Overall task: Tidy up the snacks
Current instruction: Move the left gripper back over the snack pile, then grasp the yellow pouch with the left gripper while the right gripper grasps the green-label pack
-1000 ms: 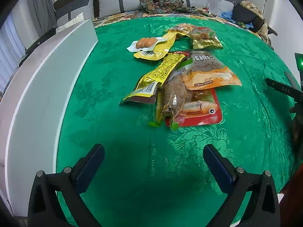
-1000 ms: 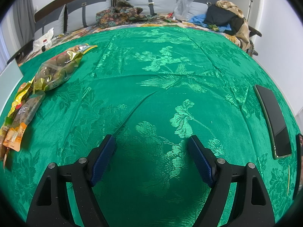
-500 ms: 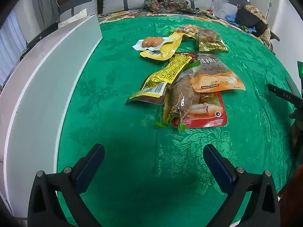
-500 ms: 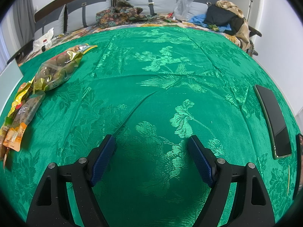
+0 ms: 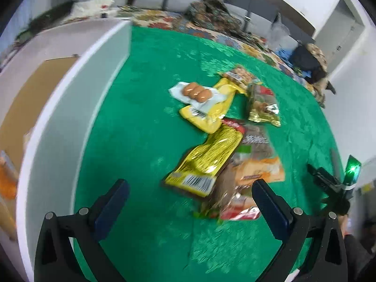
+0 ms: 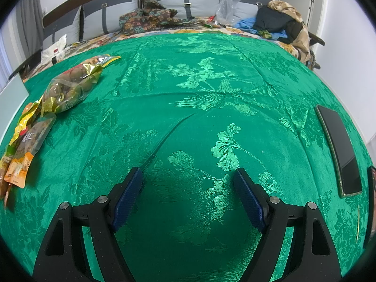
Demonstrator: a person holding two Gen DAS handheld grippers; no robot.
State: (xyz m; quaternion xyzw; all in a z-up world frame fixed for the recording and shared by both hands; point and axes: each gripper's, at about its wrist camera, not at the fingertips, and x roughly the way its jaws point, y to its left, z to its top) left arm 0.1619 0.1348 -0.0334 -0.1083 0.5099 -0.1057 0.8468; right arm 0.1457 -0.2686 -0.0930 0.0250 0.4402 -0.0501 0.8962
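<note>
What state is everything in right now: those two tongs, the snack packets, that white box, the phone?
Left tongs: open, empty, above the snack pile.
Right tongs: open, empty, over bare green cloth.
Yellow barcode packet: sealed, lying flat, overlapping the orange-brown packet.
Sausage packet: sealed, resting on another yellow packet.
Gold bag: lying on its side.
White box: open-topped.
Phone: screen dark, lying flat.

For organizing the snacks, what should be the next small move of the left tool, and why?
Probably ease the left tool forward and down onto the yellow packet. The tool is open and holds nothing, and this packet lies just ahead of its fingers on top of the pile, so it looks easiest to lift first. The white box waits on the left. The right tool is open over bare cloth.
</note>
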